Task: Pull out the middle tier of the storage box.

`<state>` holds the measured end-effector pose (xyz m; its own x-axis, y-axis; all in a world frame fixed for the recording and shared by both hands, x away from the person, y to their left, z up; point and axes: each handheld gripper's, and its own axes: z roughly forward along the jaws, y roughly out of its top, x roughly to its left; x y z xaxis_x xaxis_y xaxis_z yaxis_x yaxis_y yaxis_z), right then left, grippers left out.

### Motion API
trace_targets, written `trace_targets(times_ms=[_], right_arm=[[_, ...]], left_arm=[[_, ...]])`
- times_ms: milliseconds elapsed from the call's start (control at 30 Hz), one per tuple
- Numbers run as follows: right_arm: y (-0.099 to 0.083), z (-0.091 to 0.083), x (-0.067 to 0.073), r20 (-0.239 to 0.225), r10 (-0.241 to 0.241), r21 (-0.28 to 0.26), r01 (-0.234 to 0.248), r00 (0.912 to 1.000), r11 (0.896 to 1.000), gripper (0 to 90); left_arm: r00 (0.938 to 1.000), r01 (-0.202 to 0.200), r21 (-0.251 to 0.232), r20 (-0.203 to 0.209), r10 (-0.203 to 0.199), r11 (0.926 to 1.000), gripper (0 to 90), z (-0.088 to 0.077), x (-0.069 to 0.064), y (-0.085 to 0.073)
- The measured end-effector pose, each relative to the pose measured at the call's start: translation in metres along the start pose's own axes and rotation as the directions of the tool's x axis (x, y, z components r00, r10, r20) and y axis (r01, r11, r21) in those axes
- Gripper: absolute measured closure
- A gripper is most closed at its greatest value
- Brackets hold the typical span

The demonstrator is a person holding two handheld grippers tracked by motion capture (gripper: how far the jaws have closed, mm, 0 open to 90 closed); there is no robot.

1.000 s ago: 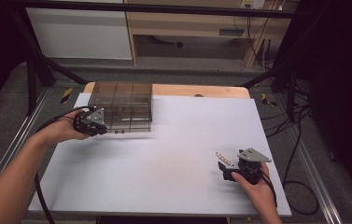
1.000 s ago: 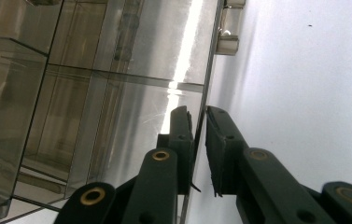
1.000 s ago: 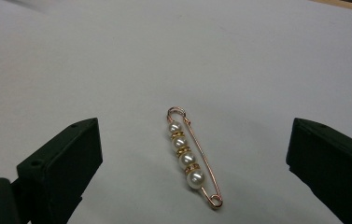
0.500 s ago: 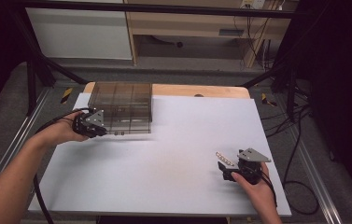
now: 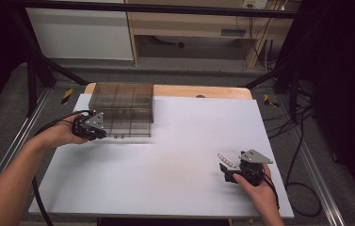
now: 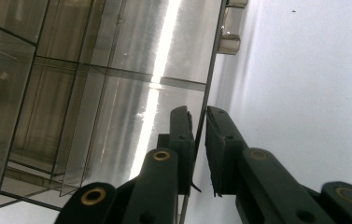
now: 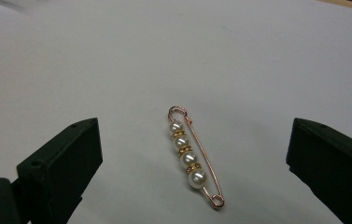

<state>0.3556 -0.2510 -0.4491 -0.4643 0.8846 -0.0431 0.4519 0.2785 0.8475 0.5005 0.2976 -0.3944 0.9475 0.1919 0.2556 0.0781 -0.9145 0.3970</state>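
Observation:
A smoky clear plastic compartment box [image 5: 123,106] stands at the back left of the white table [image 5: 175,141]. My left gripper [image 5: 101,133] is at its front left corner. In the left gripper view, this gripper [image 6: 198,119] is shut on a thin clear edge panel of the box [image 6: 94,93]. A gold safety-pin brooch with pearls [image 7: 193,158] lies flat on the table at the front right [image 5: 227,160]. My right gripper [image 5: 224,170] rests just behind it. Its jaws stand wide open on either side of the brooch [image 7: 192,135], touching nothing.
The box has several compartments, and small latches [image 6: 232,42] stick out along its front edge. A wooden board [image 5: 198,92] shows past the table's far edge. Cables [image 5: 302,141] hang off the right side, and metal rails run along both sides.
The left gripper has shifted slightly toward me with the box's edge held in it. The right gripper and the brooch have not moved.

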Motion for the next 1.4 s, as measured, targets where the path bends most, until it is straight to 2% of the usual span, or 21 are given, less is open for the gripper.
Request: trace_targets(times_ms=[267,833,967,1267,1400], right_arm=[[0.0,-0.0001,0.0002,0.0,0.002,0.0,-0.002,1.0,1.0,3.9],[0.0001,0.0001,0.0005,-0.002,0.0,0.003,0.0,1.0,1.0,3.9],[0.0001,0.0001,0.0007,-0.002,0.001,0.003,-0.001,1.0,1.0,3.9],[0.0001,0.0001,0.0007,-0.002,0.0,0.001,0.0,1.0,1.0,3.9],[0.0001,0.0002,0.0006,-0.002,-0.001,0.002,0.001,1.0,1.0,3.9]], left_arm=[[1.0,-0.004,0.007,-0.002,0.004,1.0,81.2,0.0007,-0.0009,0.0],[0.9991,0.033,-0.022,-0.025,-0.033,0.9992,75.0,-0.001,-0.0018,-0.0031],[0.9993,0.032,-0.027,-0.021,-0.032,0.9991,75.4,-0.0005,-0.0021,-0.003],[0.9988,0.043,-0.051,-0.021,-0.044,0.9978,69.6,-0.0004,-0.0041,-0.0018],[0.999,0.041,-0.044,-0.015,-0.042,0.9982,69.6,0.002,-0.0054,-0.0025]])
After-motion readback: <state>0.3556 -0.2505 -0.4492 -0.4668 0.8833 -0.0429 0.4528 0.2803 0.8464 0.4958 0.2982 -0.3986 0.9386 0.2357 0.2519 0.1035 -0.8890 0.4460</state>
